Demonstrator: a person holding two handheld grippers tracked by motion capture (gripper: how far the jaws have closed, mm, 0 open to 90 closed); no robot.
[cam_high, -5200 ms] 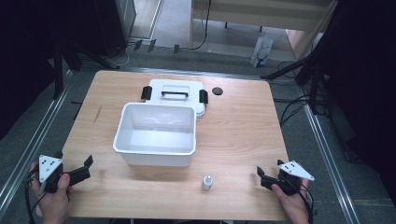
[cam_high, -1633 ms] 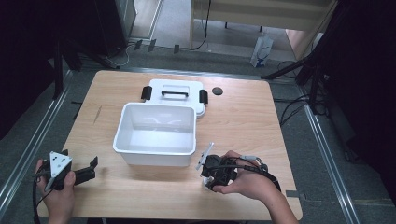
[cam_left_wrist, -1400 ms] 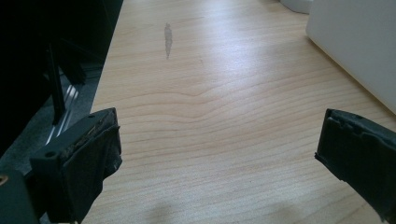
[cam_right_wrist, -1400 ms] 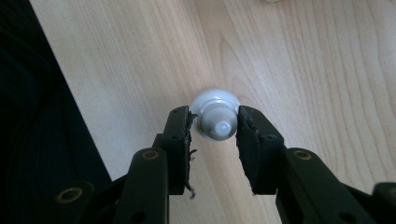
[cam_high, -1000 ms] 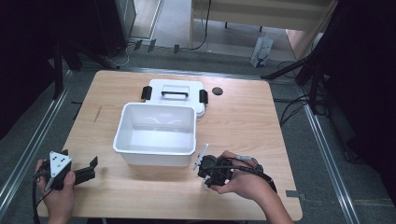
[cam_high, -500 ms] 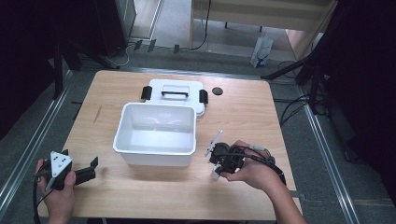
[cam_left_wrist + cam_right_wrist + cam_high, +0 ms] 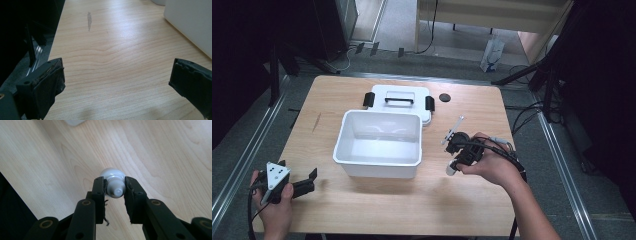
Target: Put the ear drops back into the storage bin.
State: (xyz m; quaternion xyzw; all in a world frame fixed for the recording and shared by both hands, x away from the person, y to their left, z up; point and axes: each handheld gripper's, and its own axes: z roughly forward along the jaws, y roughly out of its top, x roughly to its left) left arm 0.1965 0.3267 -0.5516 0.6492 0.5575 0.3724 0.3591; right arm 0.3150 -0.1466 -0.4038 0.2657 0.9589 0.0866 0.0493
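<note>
A small white bottle (image 7: 451, 169) with a grey cap is pinched at its neck by my right gripper (image 7: 453, 164), which is shut on it just right of the white bin (image 7: 377, 161). In the right gripper view the bottle (image 7: 111, 173) hangs between the jaws of the gripper (image 7: 114, 191), above the wooden table, with its cap toward the camera. At the table's front left corner, my left gripper (image 7: 310, 180) is held low and open. The left gripper view shows that gripper (image 7: 117, 80) with bare wood between its jaws.
The open white bin stands mid-table, and its lid (image 7: 399, 102) with black latches lies flat behind it. A small black disc (image 7: 444, 97) rests near the back right. The bin's wall (image 7: 190, 22) is ahead and right of the left gripper.
My right gripper came in from the front right corner, shut on the bottle that stood in front of the bin, and has lifted it back and to the right. The left gripper barely moved.
</note>
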